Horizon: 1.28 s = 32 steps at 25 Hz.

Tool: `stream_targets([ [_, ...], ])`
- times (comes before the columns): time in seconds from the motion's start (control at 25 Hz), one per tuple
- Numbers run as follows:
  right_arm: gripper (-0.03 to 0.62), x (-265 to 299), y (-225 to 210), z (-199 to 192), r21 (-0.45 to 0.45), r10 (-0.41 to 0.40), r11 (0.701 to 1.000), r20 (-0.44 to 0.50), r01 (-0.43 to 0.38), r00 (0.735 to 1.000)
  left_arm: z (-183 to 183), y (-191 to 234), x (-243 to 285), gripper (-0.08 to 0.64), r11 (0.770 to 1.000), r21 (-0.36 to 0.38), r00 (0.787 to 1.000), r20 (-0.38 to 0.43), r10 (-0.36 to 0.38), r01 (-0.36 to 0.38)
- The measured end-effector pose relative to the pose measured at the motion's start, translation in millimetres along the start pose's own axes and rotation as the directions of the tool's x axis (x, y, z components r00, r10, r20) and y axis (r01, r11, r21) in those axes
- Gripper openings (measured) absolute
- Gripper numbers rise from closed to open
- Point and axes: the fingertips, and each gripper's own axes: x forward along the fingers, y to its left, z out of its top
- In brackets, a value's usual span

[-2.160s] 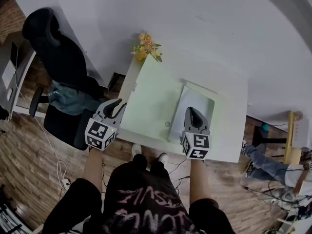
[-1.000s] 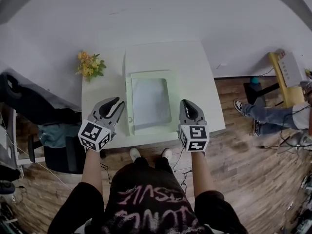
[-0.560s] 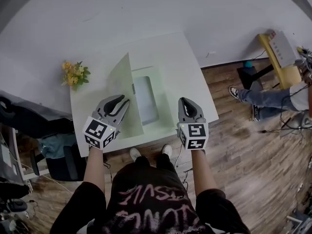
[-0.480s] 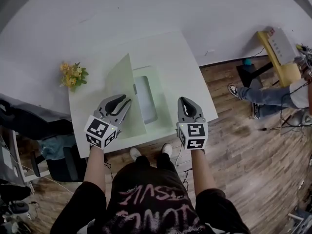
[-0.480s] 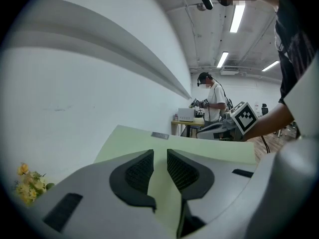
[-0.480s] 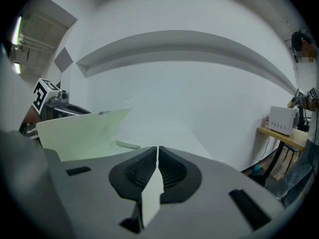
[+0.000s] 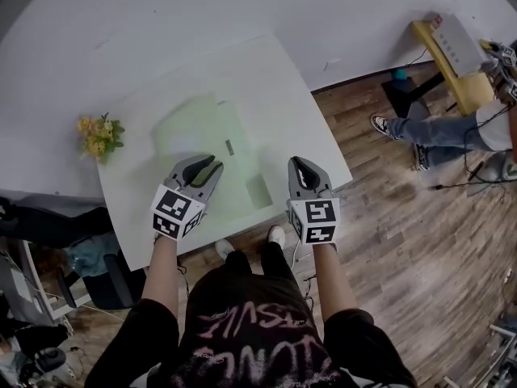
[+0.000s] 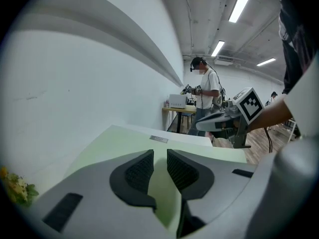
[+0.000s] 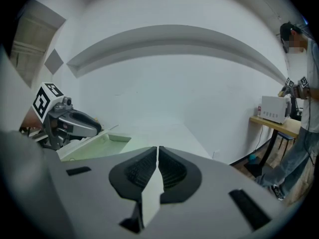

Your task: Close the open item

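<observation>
A pale green flat case (image 7: pixel 212 144) lies on the white table (image 7: pixel 283 103). Its lid slopes low over the base, and a darker green corner of the base (image 7: pixel 258 191) shows at the front right. A small silver label (image 7: pixel 229 146) sits on the lid. My left gripper (image 7: pixel 212 166) is over the lid's near part, its jaws a narrow gap apart with only green lid (image 8: pixel 124 143) showing between them. In the right gripper view the case (image 9: pixel 97 142) shows a gap under the lid's edge. My right gripper (image 7: pixel 297 163) is shut and empty, right of the case.
Yellow flowers (image 7: pixel 97 134) stand at the table's left end. A person in jeans (image 7: pixel 436 128) stands on the wood floor to the right, beside a yellow stand holding a white device (image 7: pixel 451 39). A chair (image 7: pixel 81 265) is at lower left. The table's front edge is just below my grippers.
The lid swung from lying open on the left, through upright, down low over the base. My left gripper moved right with it. The right gripper stayed shut near the front edge.
</observation>
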Motion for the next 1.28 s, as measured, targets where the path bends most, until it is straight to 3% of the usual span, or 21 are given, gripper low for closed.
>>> stream_targets([
  [0.52,0.028,-16.8,-49.0,-29.1,0.056,-0.088,0.994,-0.046,0.091,0.995,-33.1,-16.4,55.6,0.091,1.0,-0.022,0.988,-0.152,-0.018,0.015],
  [0.88,0.028,-26.1,-65.8,-41.5,0.075,-0.113,0.99,-0.067,0.118,0.991,-55.8,-21.4,78.6,0.087,0.999,0.043,0.953,-0.304,0.017,-0.004],
  [1.04,0.028,-27.9,-69.8,-46.3,0.083,-0.115,0.989,-0.077,0.122,0.99,-57.0,-22.0,81.7,0.087,1.0,0.007,0.945,-0.326,-0.007,0.01],
  [1.28,0.028,-28.9,-70.0,-48.3,0.072,-0.111,0.991,-0.076,0.116,0.991,-61.0,-25.3,84.8,0.067,1.0,0.011,0.932,-0.362,-0.02,0.026],
])
